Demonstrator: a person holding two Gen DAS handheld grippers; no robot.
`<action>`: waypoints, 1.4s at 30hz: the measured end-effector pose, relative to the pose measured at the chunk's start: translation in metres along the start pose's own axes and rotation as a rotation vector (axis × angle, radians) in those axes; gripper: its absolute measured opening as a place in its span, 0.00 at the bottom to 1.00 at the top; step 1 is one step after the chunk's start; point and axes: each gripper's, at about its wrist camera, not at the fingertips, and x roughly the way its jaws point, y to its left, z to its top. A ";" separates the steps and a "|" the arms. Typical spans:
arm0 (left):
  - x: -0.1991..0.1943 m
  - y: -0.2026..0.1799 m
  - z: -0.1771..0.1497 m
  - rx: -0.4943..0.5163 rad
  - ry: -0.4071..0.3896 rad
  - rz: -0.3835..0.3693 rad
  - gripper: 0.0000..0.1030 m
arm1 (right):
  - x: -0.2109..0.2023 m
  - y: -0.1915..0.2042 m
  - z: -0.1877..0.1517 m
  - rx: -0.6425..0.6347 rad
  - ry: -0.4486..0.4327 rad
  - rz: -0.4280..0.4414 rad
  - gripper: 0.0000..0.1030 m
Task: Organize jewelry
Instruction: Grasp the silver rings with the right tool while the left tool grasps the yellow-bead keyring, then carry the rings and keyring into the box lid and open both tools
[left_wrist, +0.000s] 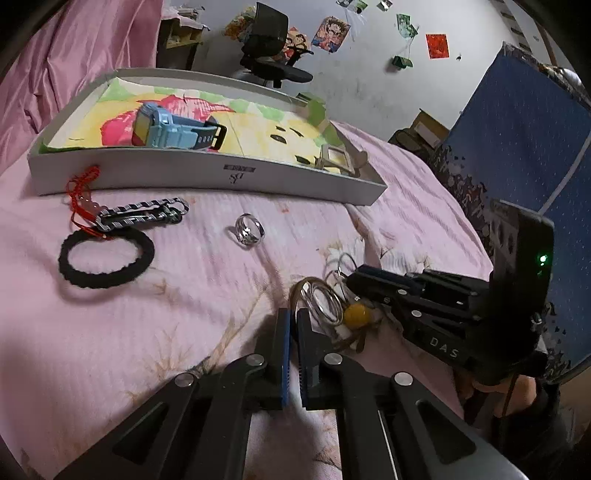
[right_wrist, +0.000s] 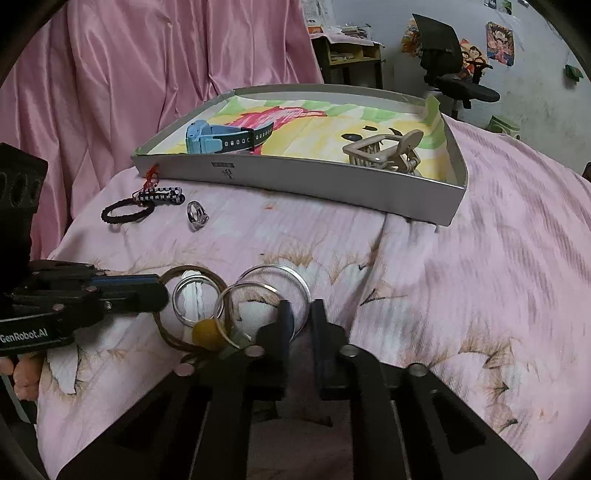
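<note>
We hold the left gripper (left_wrist: 293, 325) nearly clenched, a thin gap between its fingers, gripping nothing, touching the cluster of bangles (right_wrist: 240, 299) near the bedspread's (right_wrist: 461, 295) front edge. Our right gripper (right_wrist: 298, 314) straddles a silver bangle's rim, fingers slightly apart. The silver ring (right_wrist: 197, 216), black hair tie (right_wrist: 127, 213) and striped band (right_wrist: 159, 195) lie before the tray (right_wrist: 295, 177), which holds a blue watch (right_wrist: 221, 137) and a beige clip (right_wrist: 388, 151).

White lettering reads "GenRobot.AI" on the left gripper (right_wrist: 164, 295) and "DAS" on the right gripper (left_wrist: 354, 280) (the box's (right_wrist: 295, 177) small logo is illegible).
</note>
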 end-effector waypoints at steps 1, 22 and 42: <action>-0.002 0.000 0.000 -0.003 -0.007 -0.005 0.04 | -0.001 -0.001 0.000 0.003 -0.007 0.004 0.05; -0.037 -0.017 0.002 0.083 -0.079 -0.009 0.03 | -0.019 -0.011 0.005 0.030 -0.106 0.000 0.04; -0.082 -0.032 0.010 0.134 -0.270 -0.102 0.03 | -0.040 -0.011 0.009 0.028 -0.231 -0.020 0.04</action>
